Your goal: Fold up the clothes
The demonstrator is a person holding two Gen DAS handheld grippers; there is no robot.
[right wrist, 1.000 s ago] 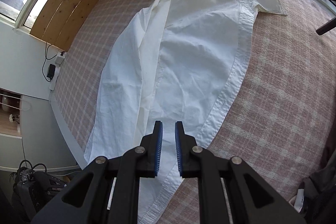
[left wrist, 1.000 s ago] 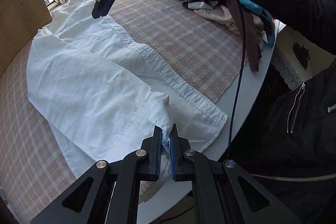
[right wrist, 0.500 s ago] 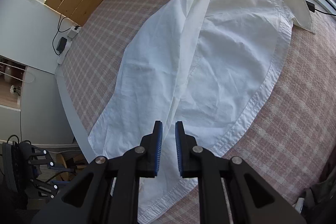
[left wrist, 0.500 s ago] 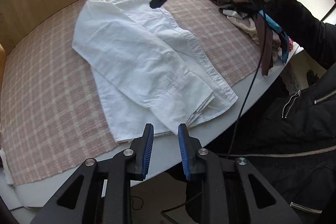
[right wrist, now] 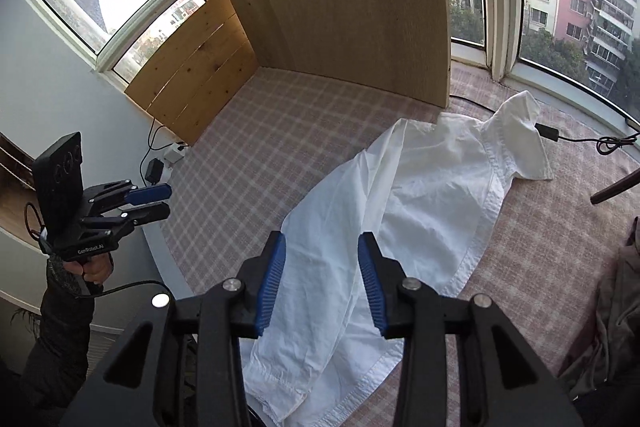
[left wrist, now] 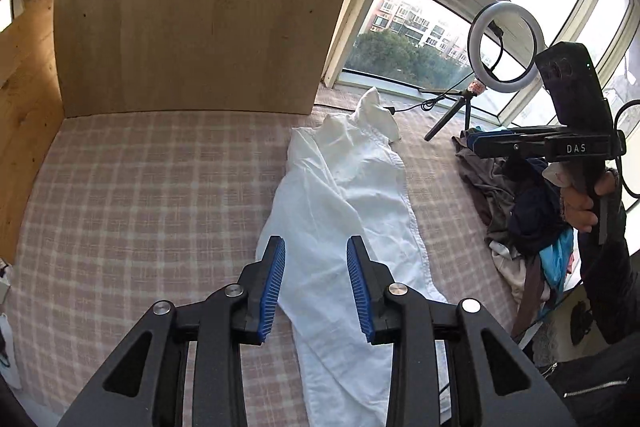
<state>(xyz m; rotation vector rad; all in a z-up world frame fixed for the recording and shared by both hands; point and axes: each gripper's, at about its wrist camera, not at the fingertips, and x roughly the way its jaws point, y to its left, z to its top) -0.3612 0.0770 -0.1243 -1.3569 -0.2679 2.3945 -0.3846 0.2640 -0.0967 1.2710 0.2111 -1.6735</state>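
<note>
A white long-sleeved shirt (left wrist: 352, 203) lies flat on the checked pink tablecloth (left wrist: 140, 203), folded into a long narrow strip, collar at the far end. It also shows in the right wrist view (right wrist: 416, 203). My left gripper (left wrist: 316, 287) is open and empty, raised above the shirt's near end. My right gripper (right wrist: 322, 287) is open and empty, raised above the shirt's hem. Each gripper shows in the other's view, the right one (left wrist: 480, 141) at the right, the left one (right wrist: 154, 201) at the left beyond the table's edge.
A pile of mixed clothes (left wrist: 520, 223) lies at the table's right side. A ring light on a small tripod (left wrist: 504, 47) stands at the far right by the window. A wooden board (left wrist: 200, 11) stands upright at the back. A black cable (right wrist: 576, 141) runs near the collar.
My left gripper let go of the shirt's sleeve cuff, opened and lifted away. My right gripper opened wider. Both views tilted up from the cloth toward the wall and windows.
</note>
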